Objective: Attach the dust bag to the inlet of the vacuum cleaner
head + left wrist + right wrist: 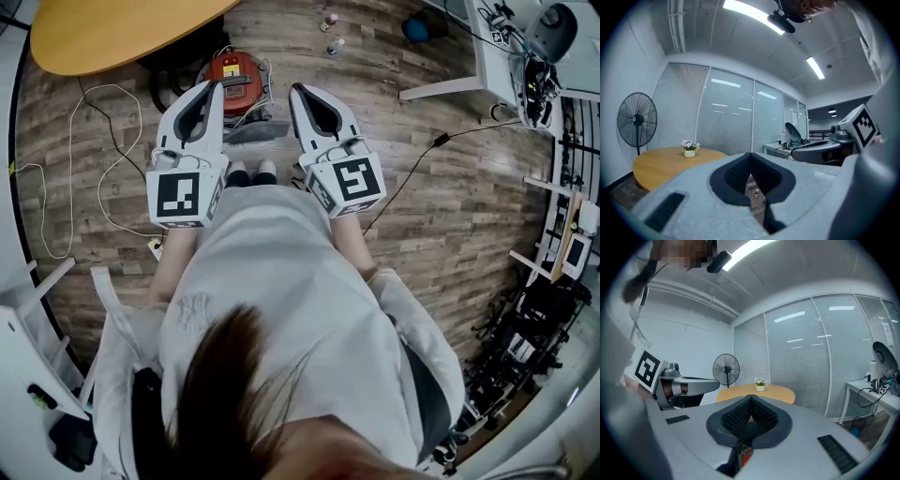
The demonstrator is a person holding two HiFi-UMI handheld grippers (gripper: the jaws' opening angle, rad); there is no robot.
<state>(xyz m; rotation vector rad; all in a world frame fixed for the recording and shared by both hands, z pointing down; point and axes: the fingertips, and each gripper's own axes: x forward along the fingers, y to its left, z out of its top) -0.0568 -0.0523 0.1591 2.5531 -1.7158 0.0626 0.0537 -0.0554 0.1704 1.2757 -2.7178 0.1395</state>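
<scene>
The red and black vacuum cleaner (234,77) stands on the wood floor just beyond both gripper tips. A pale grey thing (251,129) lies in front of it; I cannot tell whether that is the dust bag. My left gripper (215,87) and right gripper (295,90) are held side by side at waist height, pointing about level, both shut and empty. In the left gripper view the jaws (751,161) meet with only floor behind them. In the right gripper view the jaws (750,401) meet too, and a bit of the red vacuum (745,456) shows below them.
A round wooden table (112,33) with a small flower pot (689,151) stands at the far left, and a pedestal fan (637,119) beside it. A white cable (70,169) and a black cable (412,169) run across the floor. A white desk (487,56) and racks (553,253) stand at the right.
</scene>
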